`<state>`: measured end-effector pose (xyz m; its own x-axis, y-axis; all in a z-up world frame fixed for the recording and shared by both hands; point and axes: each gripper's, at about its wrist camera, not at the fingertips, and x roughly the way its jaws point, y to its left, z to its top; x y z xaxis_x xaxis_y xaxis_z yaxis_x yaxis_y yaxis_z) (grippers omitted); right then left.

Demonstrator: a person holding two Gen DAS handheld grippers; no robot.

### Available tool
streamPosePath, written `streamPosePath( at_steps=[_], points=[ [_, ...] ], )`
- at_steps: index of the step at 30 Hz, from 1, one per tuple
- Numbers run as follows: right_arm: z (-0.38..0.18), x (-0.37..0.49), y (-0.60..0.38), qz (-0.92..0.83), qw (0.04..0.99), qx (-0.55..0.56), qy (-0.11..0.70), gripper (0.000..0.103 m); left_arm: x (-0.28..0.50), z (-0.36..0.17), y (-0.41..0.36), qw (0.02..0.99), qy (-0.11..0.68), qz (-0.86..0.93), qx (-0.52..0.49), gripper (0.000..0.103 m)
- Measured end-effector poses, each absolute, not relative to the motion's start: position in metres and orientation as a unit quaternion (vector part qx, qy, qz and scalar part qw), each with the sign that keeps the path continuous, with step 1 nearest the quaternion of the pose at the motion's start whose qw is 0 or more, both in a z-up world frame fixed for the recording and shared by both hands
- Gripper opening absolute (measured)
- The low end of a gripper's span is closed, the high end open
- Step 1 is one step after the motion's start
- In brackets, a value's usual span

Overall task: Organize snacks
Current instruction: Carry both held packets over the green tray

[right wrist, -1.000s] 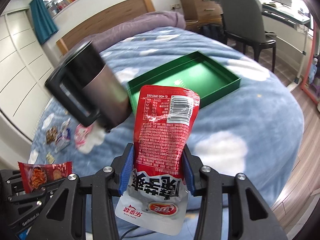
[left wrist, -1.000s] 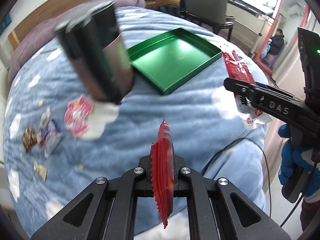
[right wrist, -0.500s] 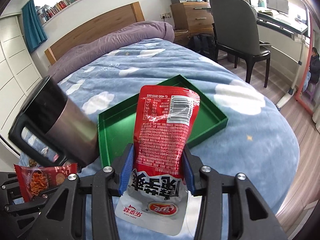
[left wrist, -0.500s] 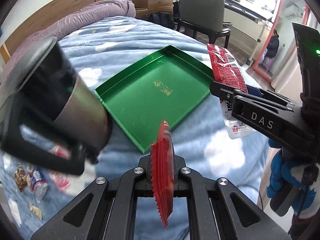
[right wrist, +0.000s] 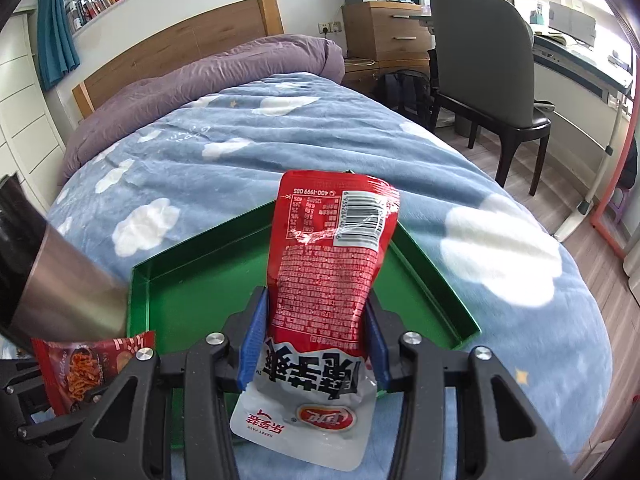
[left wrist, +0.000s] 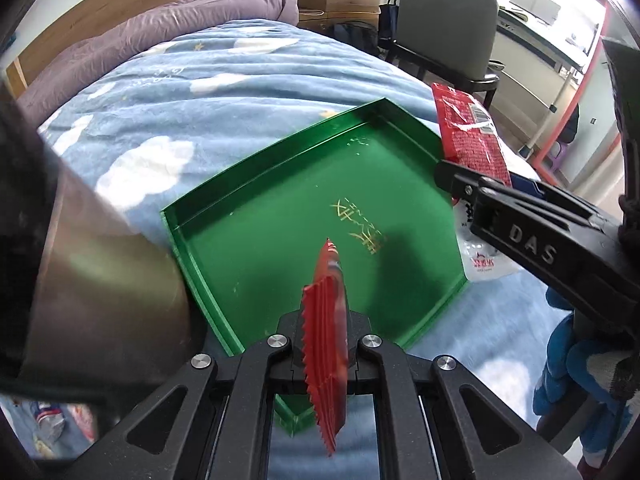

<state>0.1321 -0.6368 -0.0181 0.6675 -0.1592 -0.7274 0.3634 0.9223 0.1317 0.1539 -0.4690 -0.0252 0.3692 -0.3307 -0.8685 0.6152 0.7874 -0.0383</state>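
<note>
Small red snack packet (left wrist: pixel 326 332): edge-on, pinched in left gripper (left wrist: pixel 325 354), jaws pressed tight on it, held over near corner of green tray (left wrist: pixel 208 248). Big red-and-white snack bag (right wrist: pixel 324 292): upright, clamped btwn blue pads (right wrist: pixel 252 344) of right gripper (right wrist: pixel 316 344), over tray's near side. Tray: lies on bed w/ blue cloud blanket (right wrist: pixel 208 168). Metal cup (right wrist: pixel 60 288): blurred, at tray's left edge. Chair (right wrist: pixel 484 64) beyond bed.
</note>
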Motion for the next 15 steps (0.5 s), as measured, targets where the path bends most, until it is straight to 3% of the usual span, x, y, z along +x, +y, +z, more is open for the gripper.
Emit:
streamPosePath(
  at_steps=[15],
  points=[
    [-0.058,0.198,-0.662,-0.155,0.89,0.099,0.416,0.045,0.2,-0.048,-0.497,0.845,0.454,-0.249,0.136,0.005]
  ],
)
